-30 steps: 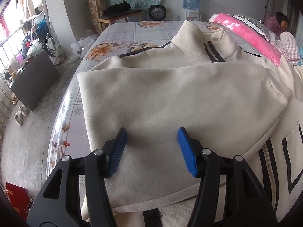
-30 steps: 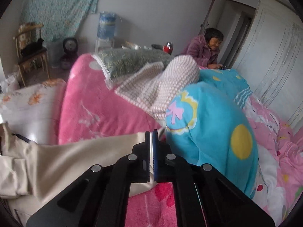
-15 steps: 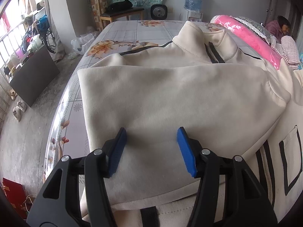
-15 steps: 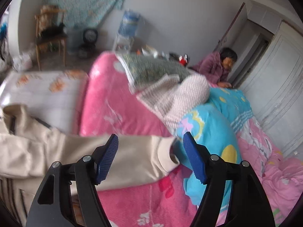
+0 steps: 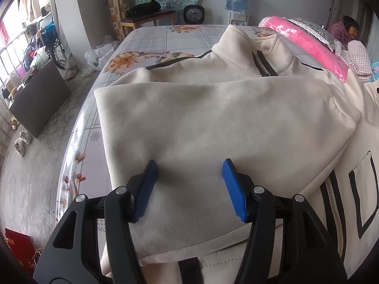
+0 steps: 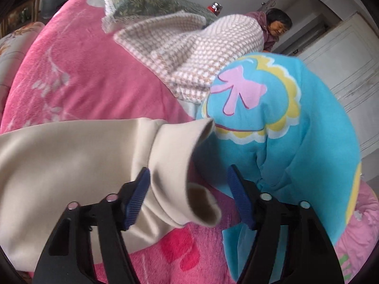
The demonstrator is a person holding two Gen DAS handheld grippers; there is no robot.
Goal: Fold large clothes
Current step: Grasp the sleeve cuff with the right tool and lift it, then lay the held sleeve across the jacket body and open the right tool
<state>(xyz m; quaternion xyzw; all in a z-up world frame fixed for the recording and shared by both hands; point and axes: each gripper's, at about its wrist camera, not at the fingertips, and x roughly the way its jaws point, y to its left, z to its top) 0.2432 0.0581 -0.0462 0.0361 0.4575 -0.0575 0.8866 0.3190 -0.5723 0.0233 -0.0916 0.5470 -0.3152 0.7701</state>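
On the bed (image 5: 151,40) lies a cream jacket (image 5: 213,123); the left tool (image 5: 188,184) gapes above it, the right tool (image 6: 189,189) gapes around the sleeve cuff (image 6: 180,165).

Jacket (image 5: 213,123) hem and right side beyond frame edge

Soft window daylight, fisheye edges, slight blur

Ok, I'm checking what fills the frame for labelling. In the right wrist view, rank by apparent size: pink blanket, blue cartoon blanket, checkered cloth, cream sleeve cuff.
1. pink blanket
2. blue cartoon blanket, close to the pink one; unsure between them
3. checkered cloth
4. cream sleeve cuff, enlarged by nearness to the camera
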